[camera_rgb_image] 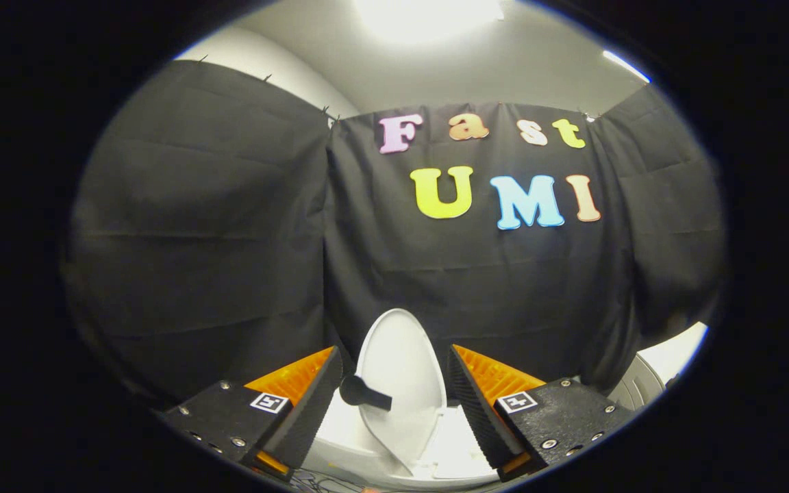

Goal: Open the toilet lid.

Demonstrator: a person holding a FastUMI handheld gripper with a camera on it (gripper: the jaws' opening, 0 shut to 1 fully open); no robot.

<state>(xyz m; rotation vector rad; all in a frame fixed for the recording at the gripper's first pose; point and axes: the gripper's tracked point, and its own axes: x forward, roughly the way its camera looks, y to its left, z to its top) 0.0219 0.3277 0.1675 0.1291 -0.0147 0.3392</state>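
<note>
Against the black wall (230, 239), toilet lid (398, 370) upright between gripper's (394, 390) parted fingers.

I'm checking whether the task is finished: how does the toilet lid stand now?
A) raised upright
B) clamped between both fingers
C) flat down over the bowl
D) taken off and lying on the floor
A: the toilet lid stands raised, seen between the spread fingers of the open gripper, which touch nothing.
</note>
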